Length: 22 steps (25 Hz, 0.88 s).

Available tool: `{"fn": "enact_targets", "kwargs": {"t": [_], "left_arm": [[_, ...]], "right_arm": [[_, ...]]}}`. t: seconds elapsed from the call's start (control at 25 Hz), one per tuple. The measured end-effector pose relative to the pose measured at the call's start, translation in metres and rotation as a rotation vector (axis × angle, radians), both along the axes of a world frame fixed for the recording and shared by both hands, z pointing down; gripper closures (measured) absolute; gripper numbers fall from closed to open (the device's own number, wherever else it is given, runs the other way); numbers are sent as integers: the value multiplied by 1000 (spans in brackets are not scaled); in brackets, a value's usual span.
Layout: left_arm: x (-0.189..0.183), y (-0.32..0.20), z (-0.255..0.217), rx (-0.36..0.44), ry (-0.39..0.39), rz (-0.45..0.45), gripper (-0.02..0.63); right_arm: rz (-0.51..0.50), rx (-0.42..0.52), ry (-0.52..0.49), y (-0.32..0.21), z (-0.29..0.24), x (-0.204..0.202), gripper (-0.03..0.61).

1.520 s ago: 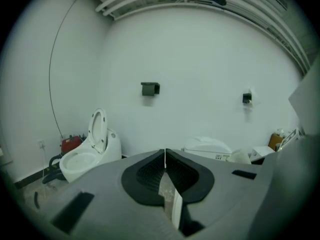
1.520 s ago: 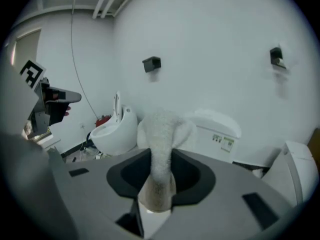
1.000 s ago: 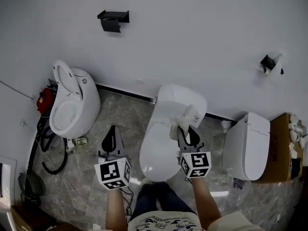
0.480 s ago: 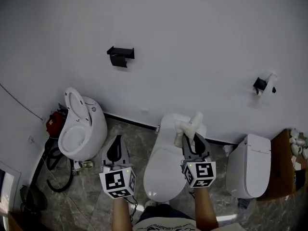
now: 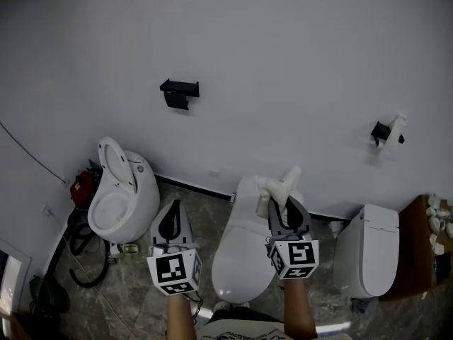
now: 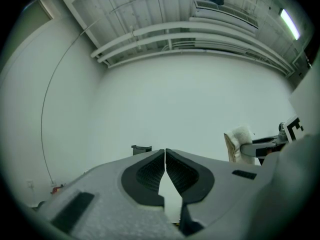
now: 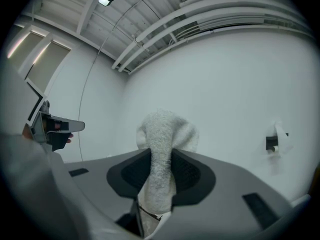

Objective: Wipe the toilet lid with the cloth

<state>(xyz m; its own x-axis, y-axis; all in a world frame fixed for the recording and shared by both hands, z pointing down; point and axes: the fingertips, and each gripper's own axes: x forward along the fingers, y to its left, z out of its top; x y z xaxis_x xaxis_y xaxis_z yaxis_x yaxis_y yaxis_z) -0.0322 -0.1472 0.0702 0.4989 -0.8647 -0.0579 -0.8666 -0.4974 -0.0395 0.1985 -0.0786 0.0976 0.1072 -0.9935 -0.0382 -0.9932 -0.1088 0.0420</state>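
Gripping the white cloth (image 7: 167, 129) between their jaws, the right tongs (image 7: 161, 156) hold it up in front of the pale wall (image 5: 283, 62), its fluffy end bulging above the jaw tips and a shorter tail hanging below them. From the head view the cloth shows over the rear part of the middle toilet, whose closed toilet lid (image 5: 241, 257) lies below and in front of the tongs; whether cloth and lid touch cannot be told there. The left tongs (image 6: 165, 156) have their jaws pressed together at the tips with nothing between them, and they hover over the marbled floor (image 5: 134, 282), between the middle toilet and the left toilet (image 5: 131, 190), whose seat stands raised. A third toilet (image 5: 368, 250) stands to the right. On the wall hang a black bracket (image 5: 180, 92) and a paper holder (image 5: 386, 132).
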Motion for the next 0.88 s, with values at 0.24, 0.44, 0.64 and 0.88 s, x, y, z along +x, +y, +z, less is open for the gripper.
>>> {"fn": "enact_targets", "kwargs": {"t": [0.24,0.44,0.64,0.88], "left_arm": [[1,-1,-3,9,0,-2,600],[1,-1,-4,12,1,-5,600],[1,-1,-5,14,3,-5,600],[1,-2,-3,10,-1,-6,600]], "right_arm": [[-12,7,-27,-4,-2,1,468],[-15,7,-24,-4,-2,1,468],[-14,1,-23,-5,-1,2,468],[-16,-3,-21,-6,0,2,468]]}}
